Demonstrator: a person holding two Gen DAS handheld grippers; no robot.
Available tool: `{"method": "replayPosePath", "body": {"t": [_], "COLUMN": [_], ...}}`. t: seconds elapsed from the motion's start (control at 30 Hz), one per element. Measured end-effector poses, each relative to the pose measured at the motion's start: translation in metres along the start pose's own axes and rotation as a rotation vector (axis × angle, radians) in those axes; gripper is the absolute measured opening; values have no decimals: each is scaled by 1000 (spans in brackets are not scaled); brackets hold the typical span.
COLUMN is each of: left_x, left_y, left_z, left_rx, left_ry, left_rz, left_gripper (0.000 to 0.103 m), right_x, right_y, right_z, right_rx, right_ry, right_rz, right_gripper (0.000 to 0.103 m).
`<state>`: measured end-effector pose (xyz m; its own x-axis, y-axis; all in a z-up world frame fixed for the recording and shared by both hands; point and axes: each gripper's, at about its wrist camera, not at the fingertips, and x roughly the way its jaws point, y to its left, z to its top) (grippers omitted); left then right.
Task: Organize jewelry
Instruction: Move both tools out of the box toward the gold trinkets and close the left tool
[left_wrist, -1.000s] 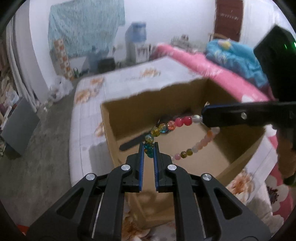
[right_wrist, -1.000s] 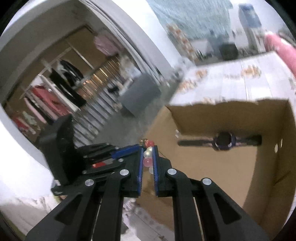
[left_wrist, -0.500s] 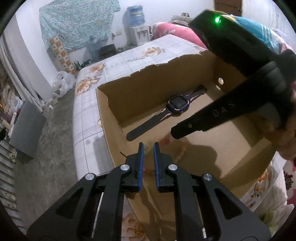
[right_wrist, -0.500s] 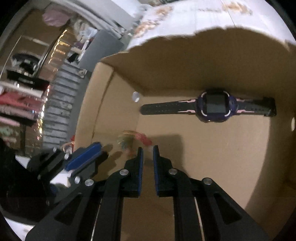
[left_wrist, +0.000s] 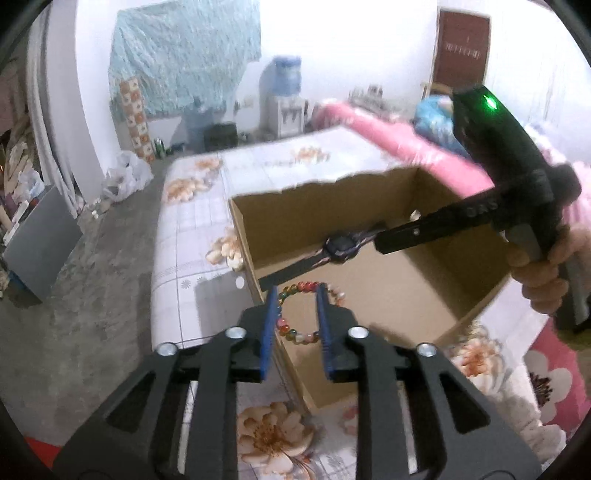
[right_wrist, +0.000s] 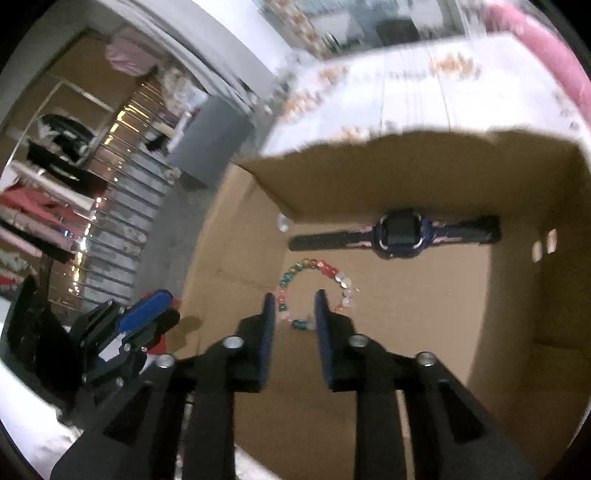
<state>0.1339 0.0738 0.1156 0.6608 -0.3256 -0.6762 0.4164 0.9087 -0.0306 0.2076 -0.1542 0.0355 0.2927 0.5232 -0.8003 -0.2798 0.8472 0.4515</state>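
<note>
An open brown cardboard box (right_wrist: 369, 166) with a torn far rim stands on a bed spread with a white, flower-printed sheet (left_wrist: 192, 236). On the box floor, along the far wall, lies a dark blue wristwatch with a square screen and a black strap marked in pink (right_wrist: 400, 234), stretched out flat. Just in front of it, towards the near left corner of the box, lies a bracelet of round glass beads in red, pink, teal, yellow and white (right_wrist: 314, 291), curved into a loop and resting loose on the cardboard. The left gripper (left_wrist: 297, 321), black with blue pads, hangs over the near left edge of the box; its jaws are opening and stand clear of the beads, which show on the floor in the gap between the fingers. The right gripper (right_wrist: 295, 321) points down into the box from above, its jaws likewise opening, with the bracelet lying below and between them, not pinched by either pad. In the left wrist view the right gripper reaches in over the right side of the box, held by a person's hand (left_wrist: 539, 273). Beyond the bed stand a white water dispenser with a blue bottle (left_wrist: 282, 99) and a pink quilt (left_wrist: 399, 136).
</note>
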Motion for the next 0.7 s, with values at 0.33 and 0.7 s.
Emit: {"method": "replayPosePath", "body": {"t": [0.33,0.7], "left_x": [-54,5], "left_y": [-33,-85], "left_z": [-60,-113], "left_rx": [11,13], "left_ry": [-100,71], "left_rz": [-130,-173], "left_gripper": [57,57], "right_x": [-106,-71], "right_y": [3,-50], "right_z": [-113,-208], "right_rx": [-127,86], "right_ry": [-253,-204], "right_rz": [42,-35], "right_gripper": [34,39]}}
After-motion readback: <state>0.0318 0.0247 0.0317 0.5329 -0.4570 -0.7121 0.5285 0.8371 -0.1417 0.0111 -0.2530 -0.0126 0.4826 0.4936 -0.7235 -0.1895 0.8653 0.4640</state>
